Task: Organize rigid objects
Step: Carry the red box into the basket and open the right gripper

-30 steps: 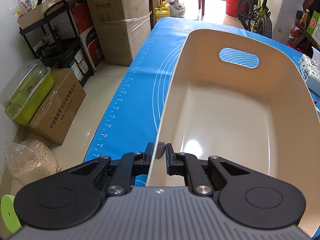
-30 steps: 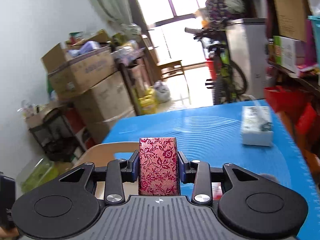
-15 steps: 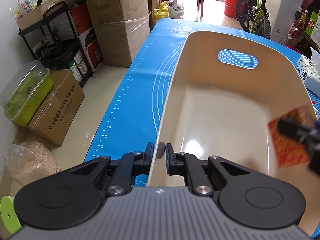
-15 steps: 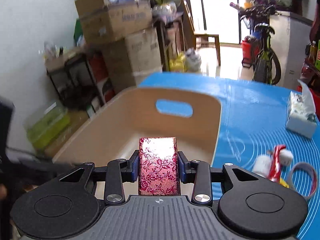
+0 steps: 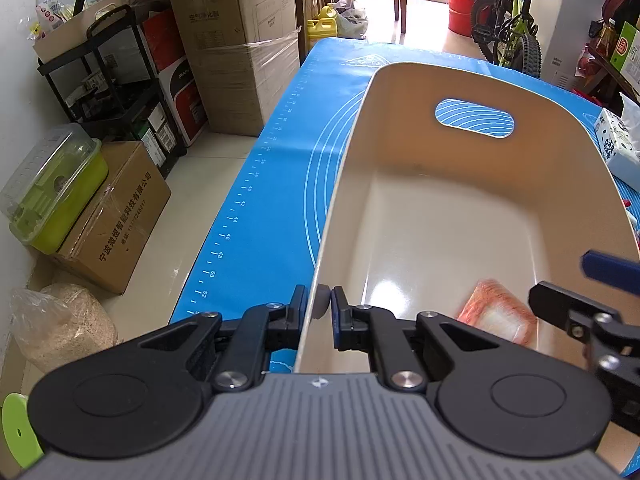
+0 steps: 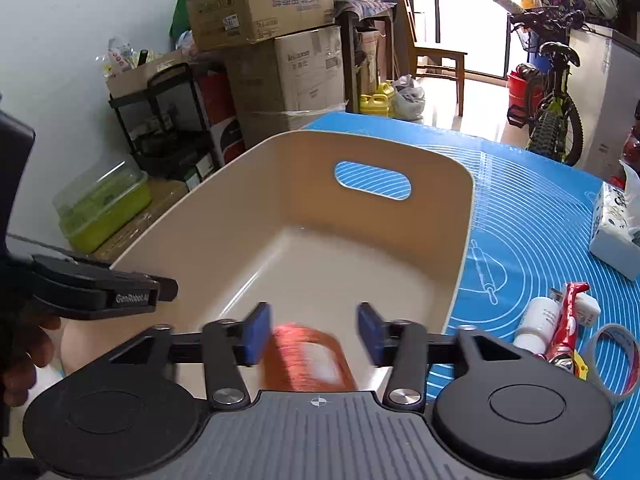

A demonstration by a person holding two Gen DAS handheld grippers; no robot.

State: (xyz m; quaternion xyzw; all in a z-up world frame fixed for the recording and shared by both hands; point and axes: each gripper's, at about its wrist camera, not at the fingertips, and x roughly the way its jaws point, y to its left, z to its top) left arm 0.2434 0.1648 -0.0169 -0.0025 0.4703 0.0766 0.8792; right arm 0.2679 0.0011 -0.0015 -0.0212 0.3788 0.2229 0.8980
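Observation:
A beige plastic bin [image 5: 460,208] with a handle slot stands on the blue mat [image 5: 280,184]. My left gripper [image 5: 319,306] is shut on the bin's near left rim. My right gripper [image 6: 313,334] is open over the bin's near end; it shows at the right edge of the left wrist view [image 5: 592,296]. A red floral box [image 6: 308,360], blurred by motion, is below the open right jaws inside the bin [image 6: 320,248]; it also shows in the left wrist view [image 5: 496,316].
On the mat right of the bin lie a white bottle [image 6: 538,324], a red packet [image 6: 566,324], a tape ring [image 6: 612,360] and a tissue pack [image 6: 616,228]. Cardboard boxes [image 5: 240,48], a black shelf and a bicycle [image 5: 508,28] stand beyond the table.
My right gripper moved over the bin, opened and let go of the red floral box, which is dropping into the bin. My left gripper stays shut on the rim.

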